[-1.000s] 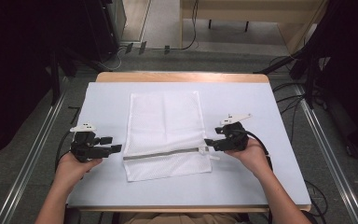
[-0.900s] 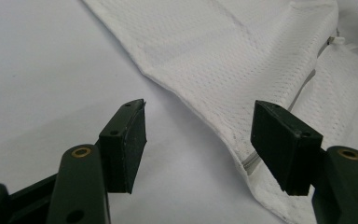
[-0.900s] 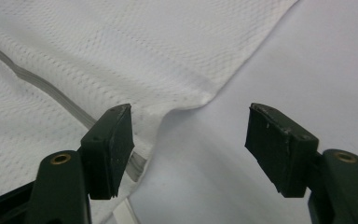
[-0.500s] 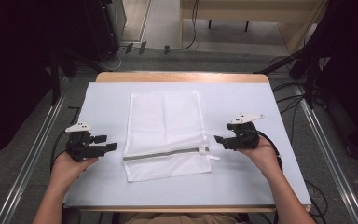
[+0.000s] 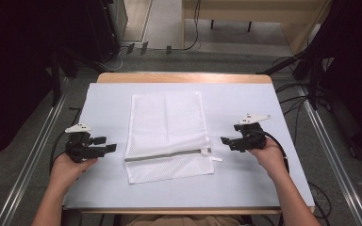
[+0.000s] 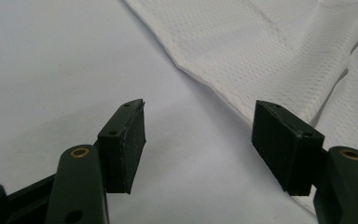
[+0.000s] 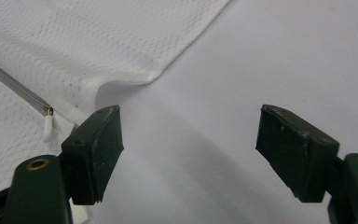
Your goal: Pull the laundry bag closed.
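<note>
A white mesh bag [image 5: 167, 134] lies flat in the middle of the surface [image 5: 245, 183], its long side running away from the person. A grey zipper [image 5: 167, 155] crosses it near the close end, and the white pull [image 5: 216, 159] sticks out past the bag's right edge.

The left gripper [image 5: 104, 144] sits low over the surface to the left of the bag, near its zipper end but apart from it. In the left gripper view [image 6: 198, 144] its jaws stand wide apart with bare surface between them; the bag's edge [image 6: 261, 56] runs just beyond and beside the farther jaw, with no cloth between the pads.

The right gripper [image 5: 226, 141] sits to the right of the bag, level with the zipper, pointing at the bag's right edge and just clear of it. Its jaws have just been opening and stand wide apart, with nothing between them. In the right gripper view [image 7: 189, 149] bare surface lies between the pads, the bag's corner [image 7: 98, 46] lies ahead and to one side, and the pull [image 7: 48, 123] rests on the cloth near one jaw, untouched.

Both hands rest near the surface, well apart from each other.
</note>
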Demonstrator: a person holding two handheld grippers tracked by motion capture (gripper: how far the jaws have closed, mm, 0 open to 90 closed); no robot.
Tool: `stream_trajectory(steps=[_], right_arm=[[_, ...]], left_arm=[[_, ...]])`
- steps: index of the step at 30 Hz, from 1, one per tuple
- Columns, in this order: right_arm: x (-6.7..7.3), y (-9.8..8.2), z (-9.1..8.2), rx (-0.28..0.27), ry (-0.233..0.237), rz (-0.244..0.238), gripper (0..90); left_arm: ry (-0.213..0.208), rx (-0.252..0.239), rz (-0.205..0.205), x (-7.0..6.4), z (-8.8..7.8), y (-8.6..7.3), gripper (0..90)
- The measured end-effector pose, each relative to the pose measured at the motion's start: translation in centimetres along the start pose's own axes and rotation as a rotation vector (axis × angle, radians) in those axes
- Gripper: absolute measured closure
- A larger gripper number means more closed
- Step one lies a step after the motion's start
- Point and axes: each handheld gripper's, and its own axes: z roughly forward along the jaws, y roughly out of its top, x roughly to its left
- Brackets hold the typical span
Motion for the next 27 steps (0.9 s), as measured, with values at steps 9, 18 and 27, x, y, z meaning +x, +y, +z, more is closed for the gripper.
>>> stream_trajectory(steps=[9, 18, 27], right_arm=[[-0.04, -0.12, 0.14, 0.017, 0.002, 0.005, 23.7], [-0.13, -0.17, 0.21, 0.019, 0.003, 0.008, 23.8], [-0.20, -0.22, 0.27, 0.027, 0.001, 0.016, 23.7]], left_arm=[[-0.006, 0.013, -0.001, -0.03, 0.15, 0.03, 34.8], [0.000, 0.017, -0.004, -0.03, 0.30, -0.01, 33.5], [0.008, 0.023, 0.001, -0.01, 0.48, -0.08, 32.1]])
